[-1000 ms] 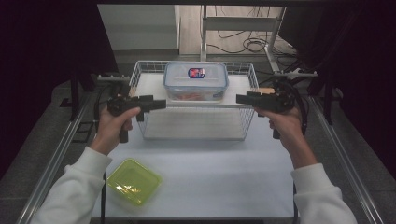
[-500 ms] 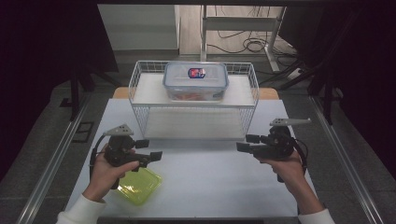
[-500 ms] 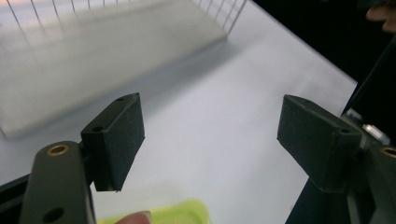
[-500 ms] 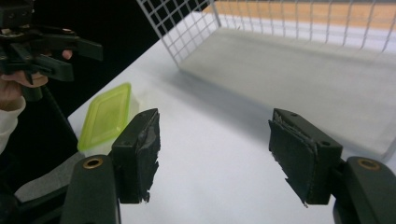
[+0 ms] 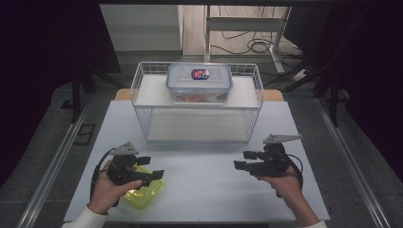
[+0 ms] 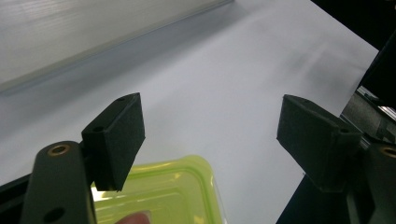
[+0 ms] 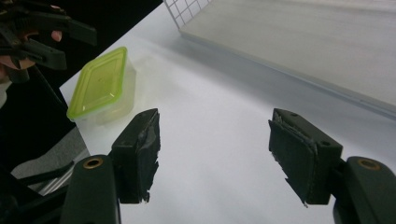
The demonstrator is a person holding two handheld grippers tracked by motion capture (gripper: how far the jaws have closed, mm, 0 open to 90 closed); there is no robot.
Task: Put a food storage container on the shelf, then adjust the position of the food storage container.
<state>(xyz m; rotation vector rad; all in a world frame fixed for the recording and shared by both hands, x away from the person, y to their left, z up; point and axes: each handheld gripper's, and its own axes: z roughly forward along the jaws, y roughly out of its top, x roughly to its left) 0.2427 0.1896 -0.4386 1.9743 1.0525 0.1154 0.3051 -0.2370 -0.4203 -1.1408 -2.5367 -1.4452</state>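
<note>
- On the white table (image 5: 204, 190), wire basket (image 5: 142, 107) at the far side holds a clear lidded box (image 5: 198, 81), likely stored.
- Green-lidded tub (image 5: 145, 192) near front left, under left gripper (image 5: 153, 167), jaws wide.
- Right gripper (image 5: 241, 160) wide, empty, well apart.

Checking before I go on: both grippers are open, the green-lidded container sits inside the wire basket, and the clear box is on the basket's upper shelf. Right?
Not quite. The green-lidded container sits on the white table under the left gripper, outside the wire basket, as the high view shows. The rest stands: the right gripper is open too, and the clear box is on the upper shelf.
</note>
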